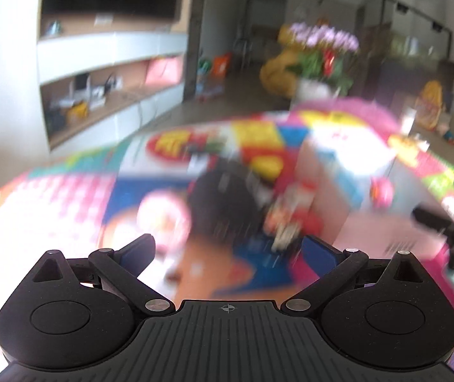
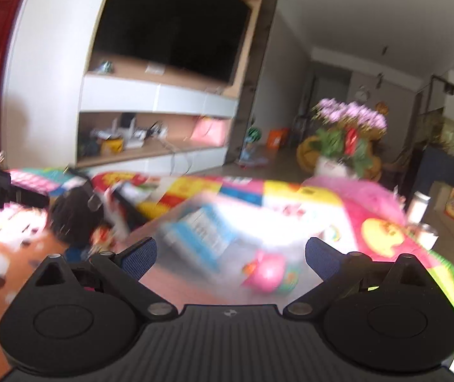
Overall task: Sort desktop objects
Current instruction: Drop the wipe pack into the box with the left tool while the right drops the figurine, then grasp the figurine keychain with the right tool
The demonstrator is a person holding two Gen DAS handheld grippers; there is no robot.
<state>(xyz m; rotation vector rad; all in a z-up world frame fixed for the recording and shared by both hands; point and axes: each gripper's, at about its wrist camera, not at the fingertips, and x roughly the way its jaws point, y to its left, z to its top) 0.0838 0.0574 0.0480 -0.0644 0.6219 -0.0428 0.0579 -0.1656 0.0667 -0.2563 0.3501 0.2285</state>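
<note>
Both views smeared by blur, colourful mat a wash of pink and yellow ahead of the gripper, dark round thing and small red toy just beyond the fingertips too blurry to name, pink ball-like toy fuzzy between the pads, other gripper cut off at the right edge

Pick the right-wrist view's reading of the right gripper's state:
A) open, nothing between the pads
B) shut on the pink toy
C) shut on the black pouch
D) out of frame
A: the right gripper has its blue pads spread wide with nothing pressed between them; the pink toy lies on the mat beyond, blurred.
</note>
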